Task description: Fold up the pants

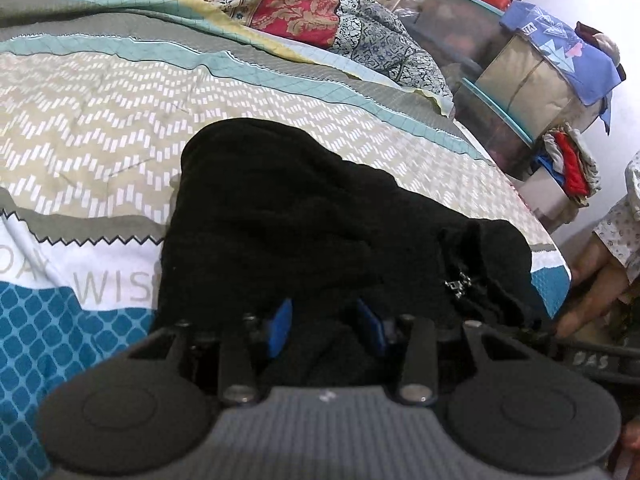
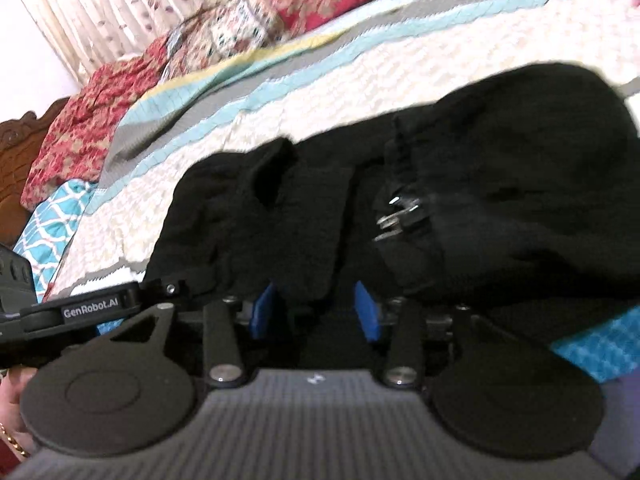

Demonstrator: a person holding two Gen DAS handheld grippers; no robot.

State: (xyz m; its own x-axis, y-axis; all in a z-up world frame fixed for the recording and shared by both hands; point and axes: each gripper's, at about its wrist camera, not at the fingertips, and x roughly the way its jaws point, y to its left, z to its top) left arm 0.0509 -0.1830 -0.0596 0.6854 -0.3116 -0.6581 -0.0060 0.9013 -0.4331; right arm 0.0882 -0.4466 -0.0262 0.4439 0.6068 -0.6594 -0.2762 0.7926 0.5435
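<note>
A pair of black, soft-looking fabric pants is seen bunched in a rumpled heap, not laid flat, near the front edge of the bed. Small silver metal hooks are exposed among the folds at what appears to be the waist opening, and the nearest cloth is draped toward the cameras

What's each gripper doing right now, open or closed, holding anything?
Left gripper: open, black pants bunched between its blue pads, not clamped.
Right gripper: open, same pants draped between its pads, not clamped.
</note>
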